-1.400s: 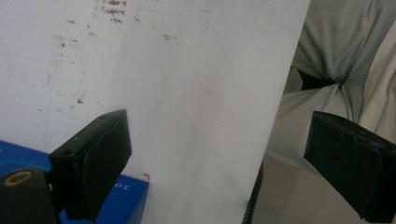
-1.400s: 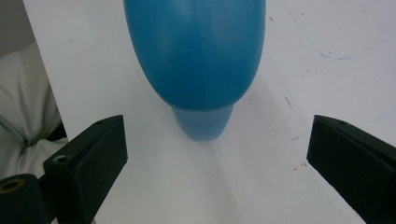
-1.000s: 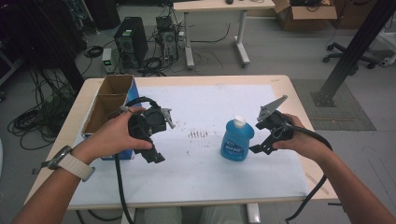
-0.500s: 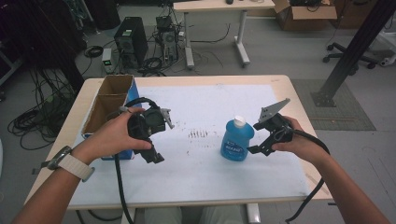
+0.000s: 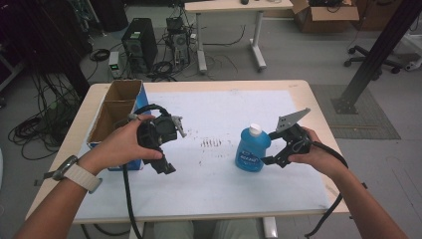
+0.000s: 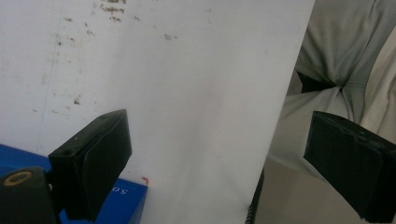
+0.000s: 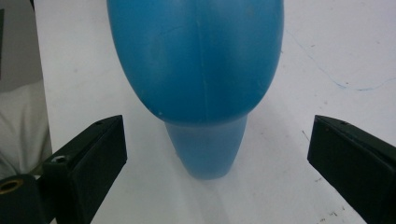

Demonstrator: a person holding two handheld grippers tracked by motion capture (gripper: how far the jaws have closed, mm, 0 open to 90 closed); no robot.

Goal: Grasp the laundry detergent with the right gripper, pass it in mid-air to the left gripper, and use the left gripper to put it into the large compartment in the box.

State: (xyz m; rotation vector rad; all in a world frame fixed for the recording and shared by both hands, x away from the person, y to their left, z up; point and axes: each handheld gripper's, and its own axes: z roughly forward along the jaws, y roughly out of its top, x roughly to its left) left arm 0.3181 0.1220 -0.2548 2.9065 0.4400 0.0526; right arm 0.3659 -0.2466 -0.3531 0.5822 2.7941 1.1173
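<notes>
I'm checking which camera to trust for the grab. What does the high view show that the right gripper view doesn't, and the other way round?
High view alone: the bottle's white cap, its label, the cardboard box and the left claw.

Right gripper view alone: the right claw wide open, with the bottle's lower body centred ahead of its jaws and clear of both.

Both: the blue bottle standing on the white table.

Both grippers [image 5: 166,162] [image 5: 271,149] aloft (fingers [image 7: 88,168] spread wide).
</notes>
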